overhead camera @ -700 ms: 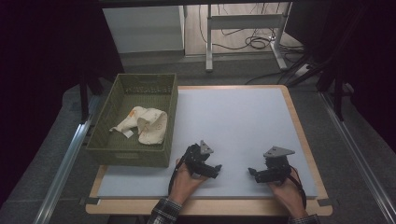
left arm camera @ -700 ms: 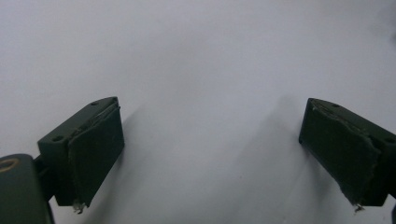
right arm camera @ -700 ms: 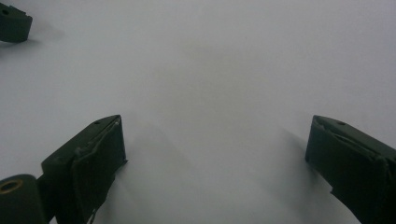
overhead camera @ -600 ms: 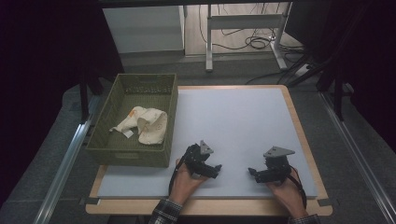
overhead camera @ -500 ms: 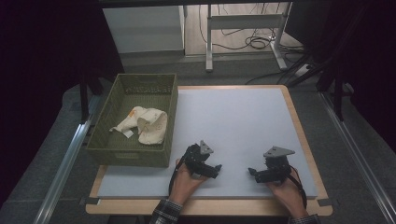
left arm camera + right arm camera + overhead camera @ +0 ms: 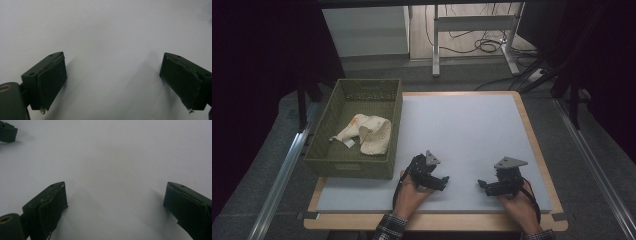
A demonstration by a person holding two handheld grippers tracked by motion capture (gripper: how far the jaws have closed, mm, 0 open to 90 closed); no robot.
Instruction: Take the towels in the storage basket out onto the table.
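Resting low on the white bench [image 6: 462,130] near its front edge, the left hand-held gripper [image 6: 441,181] and the right hand-held gripper [image 6: 484,186] point toward each other, well apart. Both have their jaws spread wide with nothing between them, bare bench surface showing in each gripper view. A cloth [image 6: 364,133] lies crumpled inside the green basket [image 6: 349,167] at the bench's left, just beside the left hand [image 6: 409,195].
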